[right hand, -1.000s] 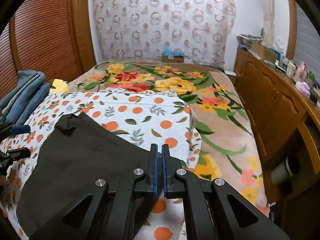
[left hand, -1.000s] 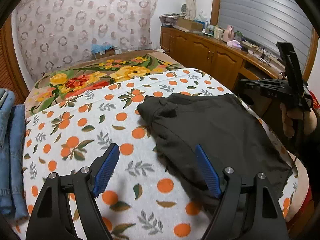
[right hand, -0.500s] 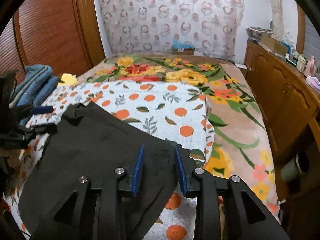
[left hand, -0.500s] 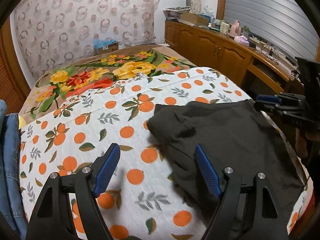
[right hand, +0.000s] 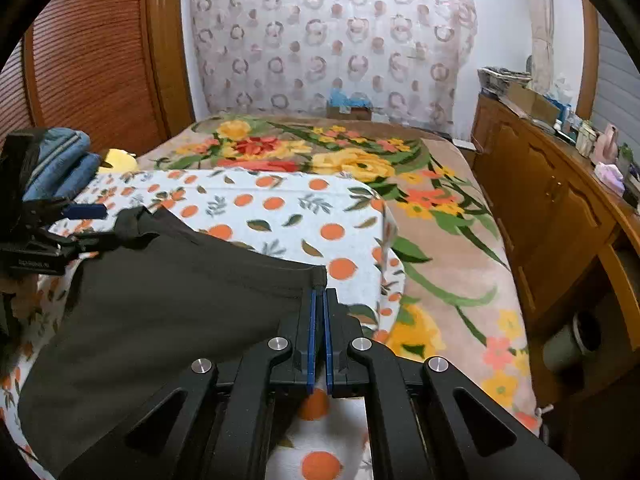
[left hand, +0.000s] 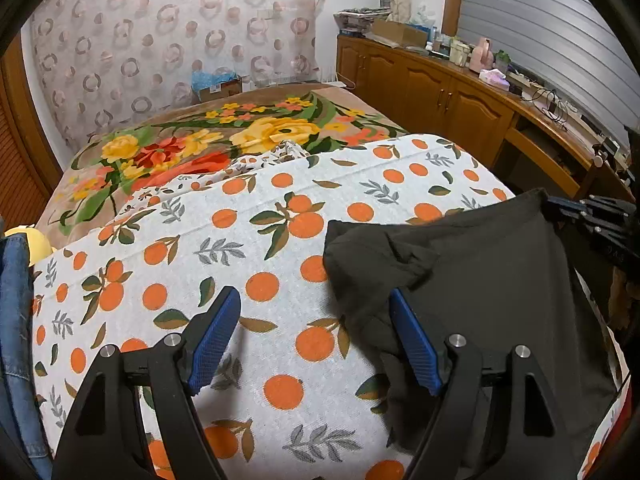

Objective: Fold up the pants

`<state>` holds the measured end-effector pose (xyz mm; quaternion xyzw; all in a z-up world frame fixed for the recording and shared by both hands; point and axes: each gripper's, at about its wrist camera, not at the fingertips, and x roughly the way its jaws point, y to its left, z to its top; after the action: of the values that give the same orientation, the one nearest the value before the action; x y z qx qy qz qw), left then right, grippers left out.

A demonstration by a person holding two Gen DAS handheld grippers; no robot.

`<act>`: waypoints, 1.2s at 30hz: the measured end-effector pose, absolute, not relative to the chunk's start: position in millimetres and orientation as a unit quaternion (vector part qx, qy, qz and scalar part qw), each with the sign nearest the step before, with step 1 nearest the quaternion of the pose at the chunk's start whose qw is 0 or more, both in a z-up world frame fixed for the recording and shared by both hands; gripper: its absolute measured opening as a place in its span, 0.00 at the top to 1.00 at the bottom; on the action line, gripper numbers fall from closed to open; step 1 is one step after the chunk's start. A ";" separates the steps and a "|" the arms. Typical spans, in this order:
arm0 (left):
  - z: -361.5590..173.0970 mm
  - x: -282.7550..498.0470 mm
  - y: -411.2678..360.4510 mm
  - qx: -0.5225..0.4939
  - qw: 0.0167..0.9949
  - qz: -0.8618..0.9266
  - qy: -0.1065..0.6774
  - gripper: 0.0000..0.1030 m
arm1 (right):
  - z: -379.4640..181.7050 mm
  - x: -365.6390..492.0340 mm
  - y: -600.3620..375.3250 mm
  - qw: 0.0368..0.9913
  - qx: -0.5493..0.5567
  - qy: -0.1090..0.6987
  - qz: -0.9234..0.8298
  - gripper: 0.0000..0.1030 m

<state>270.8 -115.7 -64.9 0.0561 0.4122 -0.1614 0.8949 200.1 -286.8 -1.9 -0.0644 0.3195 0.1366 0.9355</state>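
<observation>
Leftmost, a stack of folded blue jeans (left hand: 14, 320) sits at the edge of the bed, with a yellow plush thing (left hand: 30, 236) just behind it. Next over, the left gripper (left hand: 316, 320) hangs above the orange-print sheet (left hand: 240, 216), jaws wide apart with nothing between them; its right blue pad (left hand: 414, 354) is over the near left edge of the dark pants (left hand: 480, 280), contact unclear. Pants lie spread on the sheet's right half, rumpled at their far left corner, flat toward the right. Behind the sheet a floral blanket (left hand: 248, 136) covers the rest of the bed up to a ring-pattern curtain (left hand: 180, 40). Far right, the right gripper (left hand: 592, 216) shows at the pants' far right corner. In the right wrist view the right gripper (right hand: 319, 300) has its jaws pressed together on the corner hem of the pants (right hand: 160, 300), cloth pulled up slightly taut from that corner. Same view: left gripper (right hand: 80, 224) at the left edge beside the pants' other corner, jeans (right hand: 56, 160) behind it. Wooden cabinets (right hand: 540, 208) run along the right wall, clutter on top, and a louvered wooden door (right hand: 100, 48) stands at left.
</observation>
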 end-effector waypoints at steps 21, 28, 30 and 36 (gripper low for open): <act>-76.0 298.4 -124.9 0.034 0.880 -0.179 0.439 0.45 | -9.9 207.3 -294.1 0.915 -0.022 0.377 0.142 0.66; -77.9 296.2 -129.2 0.041 0.880 -0.187 0.434 0.55 | -10.7 213.0 -284.0 0.915 -0.039 0.375 0.145 0.66; -78.3 296.6 -130.2 0.043 0.881 -0.189 0.432 0.57 | -11.6 214.2 -283.9 0.915 -0.042 0.375 0.147 0.70; -76.4 294.8 -137.1 0.039 0.874 -0.211 0.436 0.85 | -11.8 214.2 -282.3 0.911 -0.050 0.376 0.165 0.94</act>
<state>294.8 -137.1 -76.4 0.0390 0.4360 -0.2106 0.8741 214.2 -282.3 -11.8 -0.0501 0.3756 0.1648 0.9106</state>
